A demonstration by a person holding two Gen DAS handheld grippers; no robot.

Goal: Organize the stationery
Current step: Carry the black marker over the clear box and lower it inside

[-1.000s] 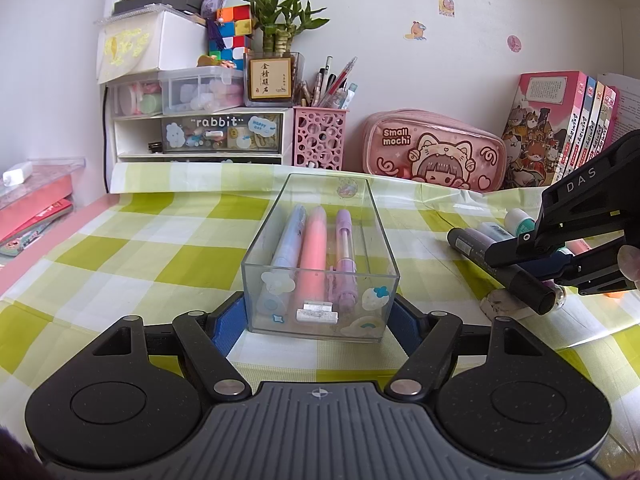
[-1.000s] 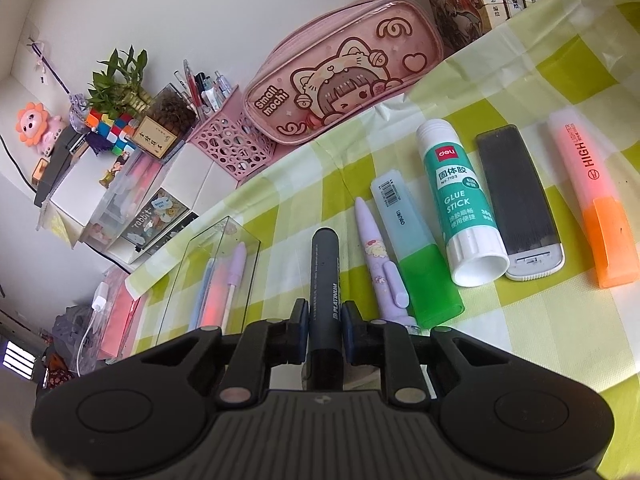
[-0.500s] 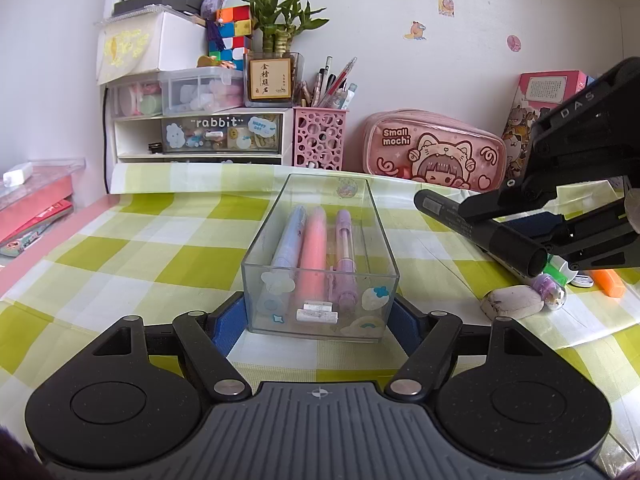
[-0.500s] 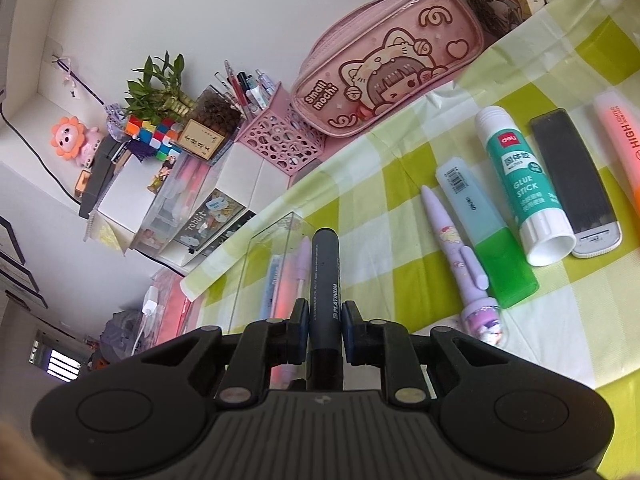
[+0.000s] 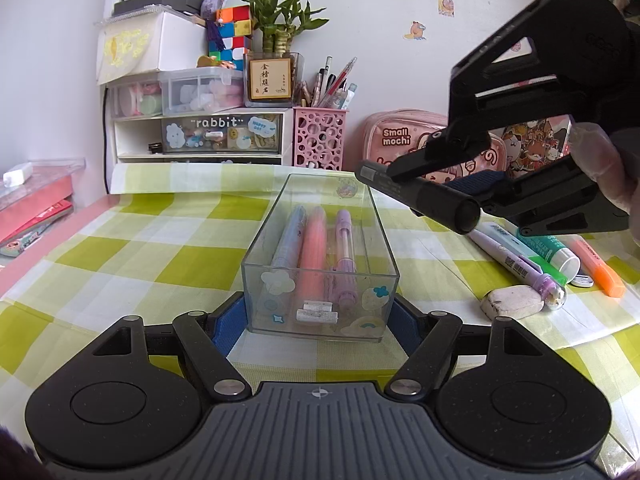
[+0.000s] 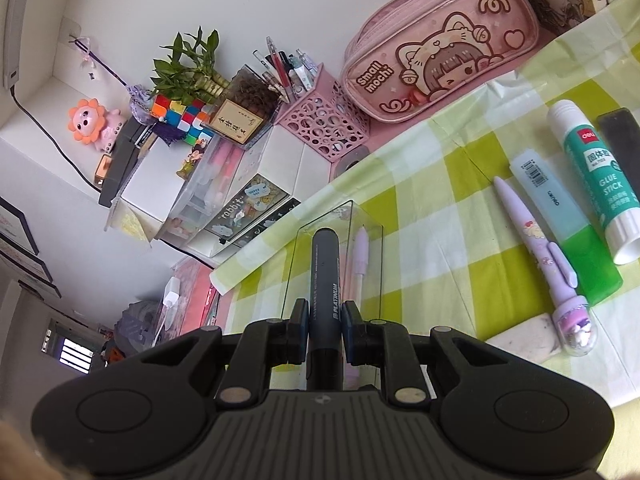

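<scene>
Yellow-green and white checked cloth; black marker; pink pencil case; lilac pen; orange highlighter; green-labelled glue stick.

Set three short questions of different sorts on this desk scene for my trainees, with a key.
1. True or false: the right gripper is shut on the black marker.
2. How many pens lie inside the clear box?
3. The left gripper clamps: A the eraser, B the clear box, C the glue stick.

Key: 1 true; 2 three; 3 B.
</scene>
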